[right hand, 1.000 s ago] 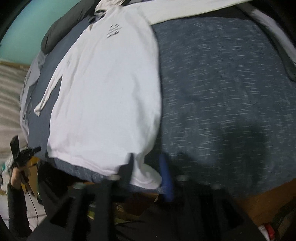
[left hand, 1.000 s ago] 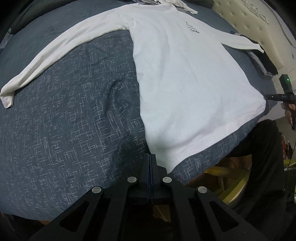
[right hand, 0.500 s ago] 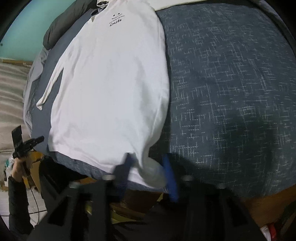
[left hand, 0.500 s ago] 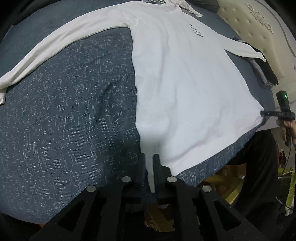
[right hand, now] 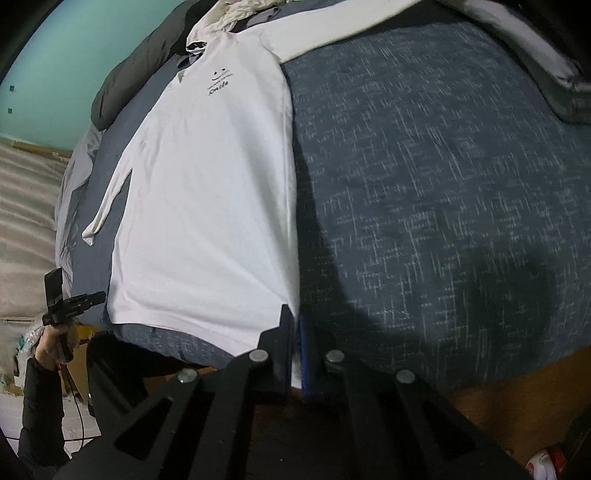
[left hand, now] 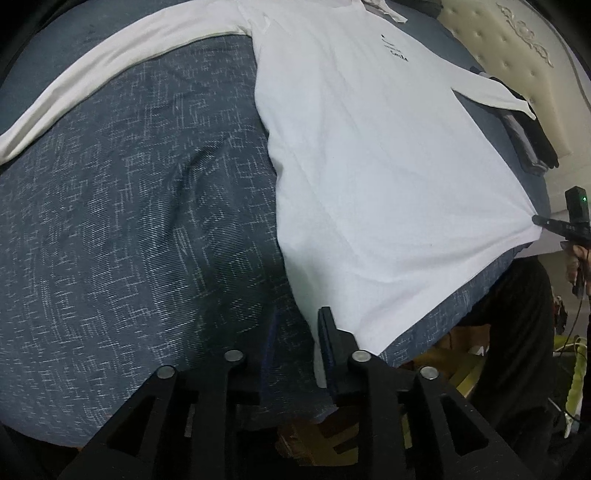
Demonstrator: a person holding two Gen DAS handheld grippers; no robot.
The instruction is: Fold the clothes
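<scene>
A white long-sleeved shirt (left hand: 369, 166) lies flat, print side up, on the dark blue patterned bed cover (left hand: 129, 221); its sleeves are spread to both sides. My left gripper (left hand: 299, 314) is open at one hem corner, with the shirt's side edge lying between its fingers. My right gripper (right hand: 294, 317) is shut on the other hem corner of the shirt (right hand: 207, 203), where a strip of white cloth shows between its jaws. Each gripper shows in the other's view: the right gripper (left hand: 554, 225) and the left gripper (right hand: 74, 299).
Dark folded clothes (left hand: 535, 147) lie by the cream tufted headboard (left hand: 517, 55). A dark pillow (right hand: 122, 92) and crumpled white cloth (right hand: 240, 7) sit at the far end. The person's black trouser leg (left hand: 517, 314) stands against the bed's near edge.
The left gripper went from shut to open while moving onto the hem corner. The right gripper closed on the other hem corner that lay between its open fingers.
</scene>
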